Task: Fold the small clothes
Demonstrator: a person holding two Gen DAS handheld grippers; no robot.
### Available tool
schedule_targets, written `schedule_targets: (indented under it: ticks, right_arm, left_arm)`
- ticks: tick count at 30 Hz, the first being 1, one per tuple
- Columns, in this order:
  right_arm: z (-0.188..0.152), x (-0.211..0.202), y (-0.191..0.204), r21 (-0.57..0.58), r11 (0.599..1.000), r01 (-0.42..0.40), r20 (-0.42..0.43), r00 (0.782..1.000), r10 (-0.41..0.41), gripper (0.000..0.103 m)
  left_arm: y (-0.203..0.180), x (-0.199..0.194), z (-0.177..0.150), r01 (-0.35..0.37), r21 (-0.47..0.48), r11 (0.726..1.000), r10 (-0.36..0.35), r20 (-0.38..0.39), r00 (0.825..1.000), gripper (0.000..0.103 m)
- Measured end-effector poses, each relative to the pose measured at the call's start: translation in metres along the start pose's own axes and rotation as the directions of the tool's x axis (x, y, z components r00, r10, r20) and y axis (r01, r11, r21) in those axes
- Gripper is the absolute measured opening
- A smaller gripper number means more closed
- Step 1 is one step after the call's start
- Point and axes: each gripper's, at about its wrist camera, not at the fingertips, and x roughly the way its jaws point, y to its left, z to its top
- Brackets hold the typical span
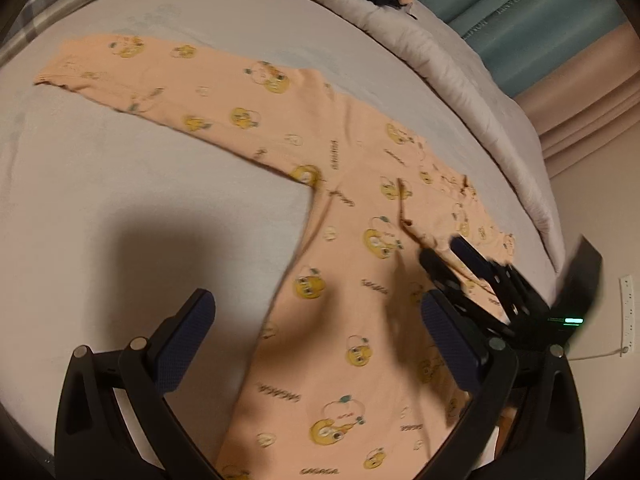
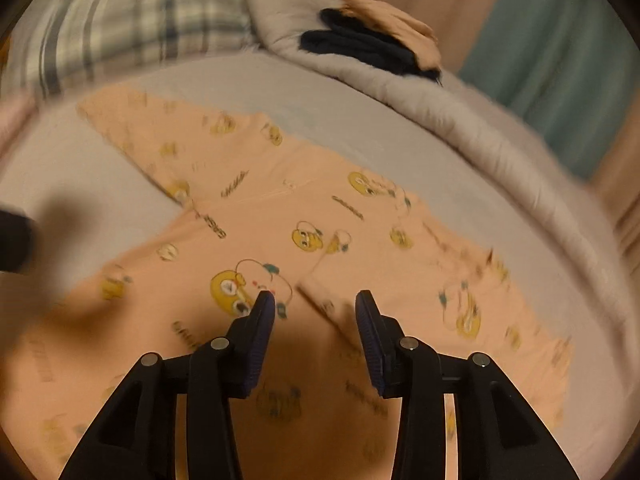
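Observation:
A peach long-sleeved top (image 1: 340, 280) printed with yellow cartoon figures lies flat on the grey bed sheet (image 1: 120, 200). One sleeve (image 1: 132, 72) stretches out toward the upper left. The other sleeve (image 1: 440, 208) lies folded across the body. My left gripper (image 1: 318, 304) hangs over the top's body, open wide and holding nothing. My right gripper (image 1: 444, 248) shows in the left wrist view at the folded sleeve's end. In its own view the right gripper (image 2: 315, 298) stands open just above the top (image 2: 280, 208), with nothing between its pads.
A bunched grey duvet (image 1: 460, 92) runs along the far side of the bed. On it sits a pile of folded dark and peach clothes (image 2: 376, 40). A plaid pillow (image 2: 132, 28) lies at the back left. A teal curtain (image 1: 540, 20) and a wall socket (image 1: 628, 312) are on the right.

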Motion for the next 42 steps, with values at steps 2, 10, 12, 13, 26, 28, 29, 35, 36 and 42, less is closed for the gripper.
schedule_targets:
  ticks: [2, 10, 12, 13, 26, 28, 29, 35, 36, 42]
  right_arm:
    - [-0.013, -0.016, -0.031, 0.153, 0.983, -0.105, 0.035, 0.994, 0.1, 0.065]
    - [-0.086, -0.043, -0.111, 0.483, 0.87, -0.096, 0.052, 0.995, 0.081, 0.068]
    - [-0.096, -0.047, -0.117, 0.518, 0.851, -0.09, 0.052, 0.996, 0.073, 0.068]
    - [-0.1, -0.049, -0.118, 0.529, 0.844, -0.09, 0.057, 0.996, 0.071, 0.068]
    - [-0.122, -0.06, -0.129, 0.562, 0.822, -0.094, 0.085, 0.995, 0.056, 0.068]
    - [-0.125, -0.058, -0.133, 0.575, 0.813, -0.089, 0.083, 0.995, 0.05, 0.068]
    - [-0.126, -0.058, -0.135, 0.582, 0.809, -0.085, 0.081, 0.996, 0.046, 0.068]
    - [-0.13, -0.058, -0.151, 0.625, 0.778, -0.067, 0.087, 0.996, 0.016, 0.068]
    - [-0.13, -0.057, -0.154, 0.636, 0.769, -0.066, 0.086, 0.996, 0.014, 0.068]
    - [-0.128, -0.053, -0.158, 0.661, 0.747, -0.072, 0.096, 0.995, 0.011, 0.068]
  left_arm:
    - [-0.007, 0.008, 0.004, 0.056, 0.005, 0.998, -0.056, -0.013, 0.998, 0.103]
    - [-0.05, 0.077, 0.03, 0.343, -0.086, 0.935, -0.353, -0.148, 0.924, 0.102]
    - [-0.056, 0.09, 0.033, 0.385, -0.126, 0.914, -0.401, -0.161, 0.902, 0.102]
    - [-0.058, 0.094, 0.034, 0.395, -0.138, 0.908, -0.414, -0.165, 0.895, 0.102]
    - [-0.064, 0.149, 0.06, 0.409, -0.302, 0.861, -0.466, -0.147, 0.872, 0.029]
    - [-0.058, 0.154, 0.059, 0.38, -0.31, 0.871, -0.439, -0.146, 0.886, 0.003]
    - [-0.056, 0.152, 0.059, 0.368, -0.297, 0.881, -0.422, -0.14, 0.896, 0.003]
    - [-0.06, 0.101, 0.077, 0.334, -0.117, 0.935, -0.331, 0.045, 0.943, 0.002]
    - [-0.058, 0.097, 0.08, 0.329, -0.109, 0.938, -0.324, 0.064, 0.944, 0.001]
    - [-0.049, 0.094, 0.077, 0.387, -0.096, 0.917, -0.39, -0.012, 0.921, 0.007]
